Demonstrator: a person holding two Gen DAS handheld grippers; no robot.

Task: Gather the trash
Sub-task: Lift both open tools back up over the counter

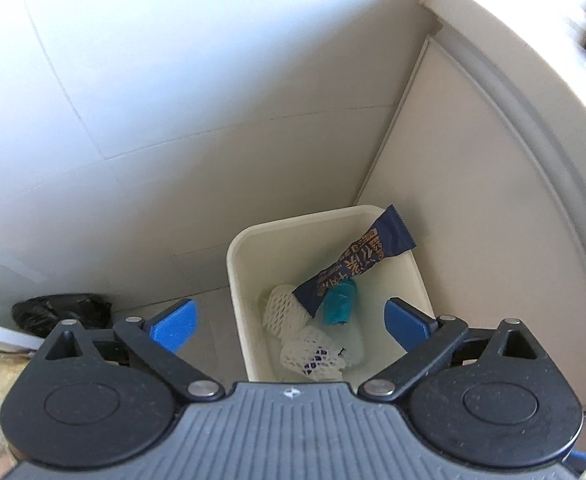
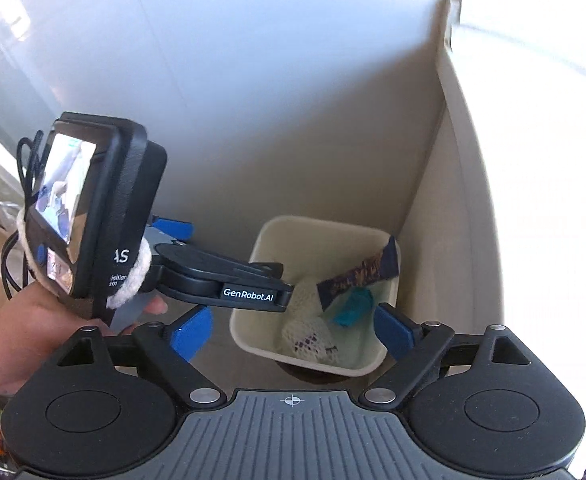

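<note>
A cream waste bin [image 1: 239, 280] stands on the floor in a corner; it also shows in the right wrist view [image 2: 253, 336]. In it lie a dark blue snack wrapper [image 1: 357, 260] leaning on the far rim, a teal crumpled piece [image 1: 339, 304] and white foam fruit nets [image 1: 285, 312]. My left gripper [image 1: 291, 326] is open and empty above the bin. My right gripper [image 2: 291, 330] is open and empty, also above the bin [image 2: 253, 336], with the wrapper [image 2: 357, 276] below. The left gripper's body [image 2: 221, 280] shows in the right wrist view, held by a hand.
White walls meet behind the bin. A white cabinet side [image 1: 493, 200] stands right of it. A black crumpled bag [image 1: 61, 312] lies on the floor at the left.
</note>
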